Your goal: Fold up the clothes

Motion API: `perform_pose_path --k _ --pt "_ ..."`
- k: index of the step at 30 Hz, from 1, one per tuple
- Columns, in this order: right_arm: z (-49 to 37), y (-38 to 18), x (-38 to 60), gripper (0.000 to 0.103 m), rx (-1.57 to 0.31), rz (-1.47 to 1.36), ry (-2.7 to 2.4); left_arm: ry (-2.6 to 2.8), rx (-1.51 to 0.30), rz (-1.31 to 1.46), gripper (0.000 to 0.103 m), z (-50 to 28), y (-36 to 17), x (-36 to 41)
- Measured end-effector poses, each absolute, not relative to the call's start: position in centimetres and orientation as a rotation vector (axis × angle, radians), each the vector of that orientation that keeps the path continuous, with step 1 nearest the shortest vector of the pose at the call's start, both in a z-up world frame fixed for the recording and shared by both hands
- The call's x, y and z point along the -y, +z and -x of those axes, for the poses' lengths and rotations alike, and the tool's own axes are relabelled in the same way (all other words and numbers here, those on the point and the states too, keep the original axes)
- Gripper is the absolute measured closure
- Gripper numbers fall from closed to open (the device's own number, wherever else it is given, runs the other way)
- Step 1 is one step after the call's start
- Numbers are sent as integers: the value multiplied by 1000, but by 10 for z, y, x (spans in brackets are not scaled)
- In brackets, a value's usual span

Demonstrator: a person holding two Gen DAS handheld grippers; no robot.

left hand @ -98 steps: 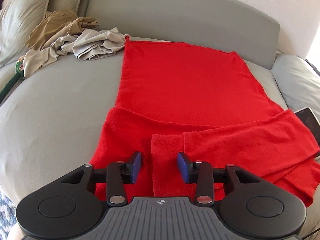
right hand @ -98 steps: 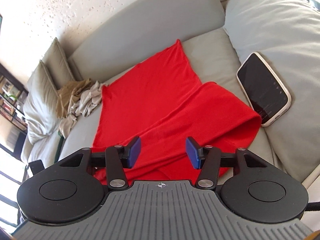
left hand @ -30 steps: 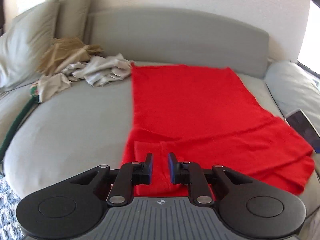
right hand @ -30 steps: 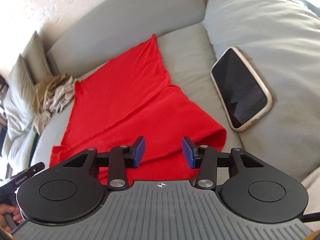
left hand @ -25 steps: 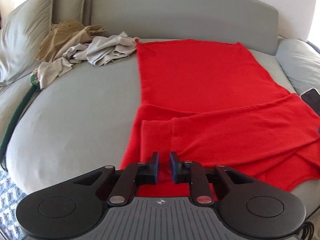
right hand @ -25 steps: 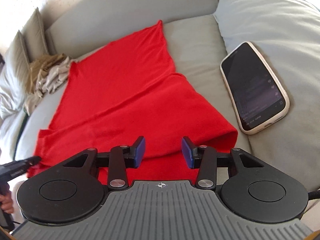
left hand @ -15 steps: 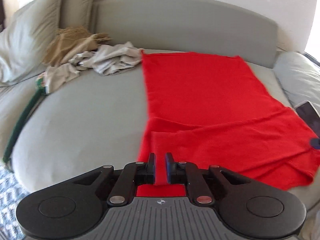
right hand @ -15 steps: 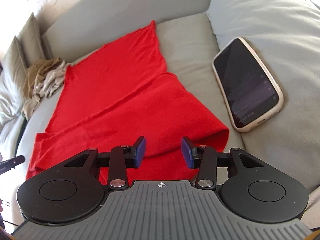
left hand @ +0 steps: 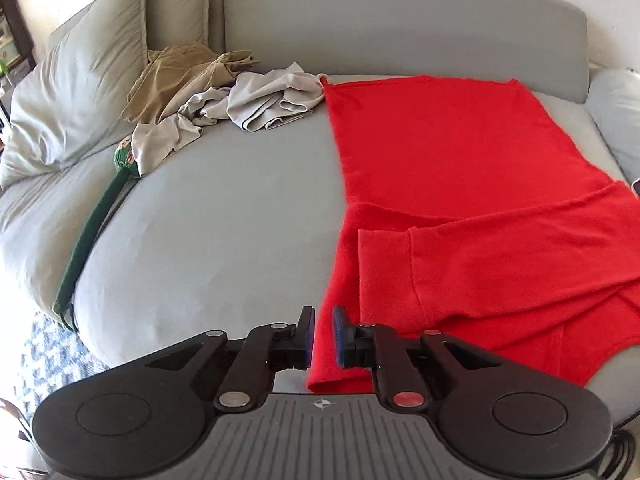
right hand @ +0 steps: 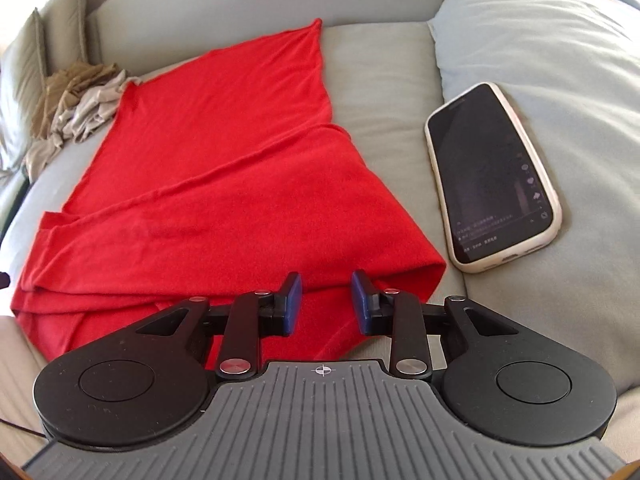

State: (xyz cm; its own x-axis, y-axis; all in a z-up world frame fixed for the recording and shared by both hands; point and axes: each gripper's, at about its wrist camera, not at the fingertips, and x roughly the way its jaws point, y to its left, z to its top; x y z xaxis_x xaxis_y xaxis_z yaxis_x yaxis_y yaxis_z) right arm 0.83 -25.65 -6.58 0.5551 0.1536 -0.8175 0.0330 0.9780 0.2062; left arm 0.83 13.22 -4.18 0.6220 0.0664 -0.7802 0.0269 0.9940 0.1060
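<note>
The left gripper (left hand: 323,334) sits low at the sofa's (left hand: 224,216) front edge, aimed toward 12 o'clock, its blue pads (left hand: 307,336) drawn close with a narrow gap; the near-left corner of the red garment (left hand: 448,184) hangs between them, though whether the pads actually pinch it cannot be told. The right gripper (right hand: 326,302) points the same way at the garment's (right hand: 224,152) near-right fold, jaws parted wide and holding nothing, the folded edge lying just beyond the tips. The garment lies flat on the seat cushion, its long axis running from 6 o'clock at the front edge to 12 o'clock at the backrest, with the near part doubled over so a sleeve runs across toward 3 o'clock. At 10 o'clock in the left view lies a heap of beige clothes (left hand: 224,88). At 2 o'clock in the right view a phone (right hand: 490,176) rests on a cushion (right hand: 560,40), near the garment but apart from it.
</note>
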Motion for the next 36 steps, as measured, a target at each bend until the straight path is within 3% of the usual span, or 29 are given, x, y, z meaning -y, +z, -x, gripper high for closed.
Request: perform_pose_path --k 3,5,10,13,15,22,29,32,36 --pt "-9 -61 247 68 -950 -196 98 -81 -856 -51 89 -7 -39 -111" --pt "-11 -59 237 68 -928 -176 128 -132 -835 -70 81 -13 -48 -90" --pt "-23 -64 215 66 -890 -63 170 -92 -850 -231 79 -16 -80 -68" --pt "-17 -76 218 71 -887 96 118 -74 -864 -257 85 -11 -81 -71" --pt "-8 -74 234 61 -918 69 81 -67 -876 -238 88 -5 -72 -80" --pt "25 -54 278 60 -936 -181 13 -162 -841 -116 87 12 -45 -79" --pt "19 -60 220 60 -938 -189 195 -325 -901 -127 86 6 -73 -26" --pt "13 -79 197 51 -1022 -119 262 -365 -940 -150 87 16 -78 -21" --pt "38 -71 190 50 -1037 -29 288 -438 -1022 -150 86 30 -81 -24"
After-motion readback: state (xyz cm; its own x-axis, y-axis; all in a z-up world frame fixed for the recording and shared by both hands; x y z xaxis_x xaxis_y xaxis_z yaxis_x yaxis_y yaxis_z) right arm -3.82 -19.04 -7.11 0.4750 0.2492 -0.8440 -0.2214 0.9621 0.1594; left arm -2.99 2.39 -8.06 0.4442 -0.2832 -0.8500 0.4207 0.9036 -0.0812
